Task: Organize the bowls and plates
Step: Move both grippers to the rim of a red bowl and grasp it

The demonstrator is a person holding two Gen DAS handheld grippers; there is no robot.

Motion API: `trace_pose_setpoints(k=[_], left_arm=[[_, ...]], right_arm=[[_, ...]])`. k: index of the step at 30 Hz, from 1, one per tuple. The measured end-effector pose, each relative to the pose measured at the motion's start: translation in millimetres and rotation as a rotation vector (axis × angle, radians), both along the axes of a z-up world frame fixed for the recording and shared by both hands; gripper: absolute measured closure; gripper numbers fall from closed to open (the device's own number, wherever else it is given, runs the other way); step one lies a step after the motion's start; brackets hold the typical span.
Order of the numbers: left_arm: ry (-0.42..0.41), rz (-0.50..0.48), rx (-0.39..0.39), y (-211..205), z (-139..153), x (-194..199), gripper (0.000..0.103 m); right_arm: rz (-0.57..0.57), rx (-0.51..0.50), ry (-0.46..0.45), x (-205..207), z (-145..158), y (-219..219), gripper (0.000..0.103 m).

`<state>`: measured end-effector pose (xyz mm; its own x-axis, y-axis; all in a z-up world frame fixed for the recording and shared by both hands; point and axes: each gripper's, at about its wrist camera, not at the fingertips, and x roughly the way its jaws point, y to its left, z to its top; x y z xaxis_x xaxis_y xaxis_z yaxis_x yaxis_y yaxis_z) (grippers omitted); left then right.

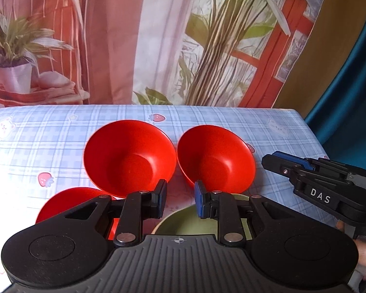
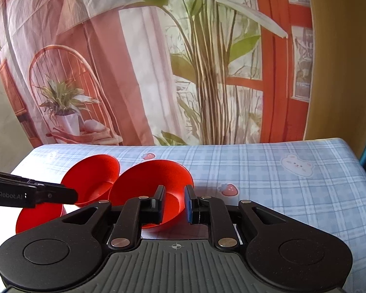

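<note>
Nearest in the left wrist view, the left gripper (image 1: 180,201) hovers with its fingers parted and nothing between them. Directly beneath the gap lies a green dish (image 1: 183,222), mostly hidden by the gripper body; whether it is a plate or a shallow bowl is hard to say. To its left, a red bowl (image 1: 68,202) peeks out from under the left finger.

Further out stand two more red bowls side by side on the checked tablecloth (image 1: 61,141): the middle bowl (image 1: 129,157) and the right bowl (image 1: 216,158), rims close but apart. Both look tilted toward the camera, perhaps only from the lens.

The right gripper (image 2: 174,204) also has its fingers spread and empty. Seen from the left wrist, it sits low to the right of the right bowl, just off its rim. In its own view it looks across the right bowl (image 2: 151,185), which lies straight ahead between the fingertips but beyond them, not touched.

Behind the table hangs a printed backdrop (image 2: 183,61) of plants, a chair and a red window frame.
</note>
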<state>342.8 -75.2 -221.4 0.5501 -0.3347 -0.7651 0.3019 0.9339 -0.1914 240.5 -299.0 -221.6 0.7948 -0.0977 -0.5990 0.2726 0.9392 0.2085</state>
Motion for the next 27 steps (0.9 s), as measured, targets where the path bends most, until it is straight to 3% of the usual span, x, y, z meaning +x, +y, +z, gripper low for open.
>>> trace_pose_setpoints(k=[10,19,27], left_arm=[[0.071,0.032,-0.004,-9.9,-24.2,22.6,0.077],[0.082,0.025,-0.013,-20.7,-32.8,35.4,0.077],[0.038,-0.005,0.007,-24.3,-25.9,30.5,0.078]], right_arm=[[-0.019,0.051,0.022,12.0,-27.7,-9.7,0.086],[-0.005,0.08,0.029,20.1,-39.1,-10.1,0.083],[-0.015,0.088,-0.006,16.1,-32.3,-8.5,0.09]])
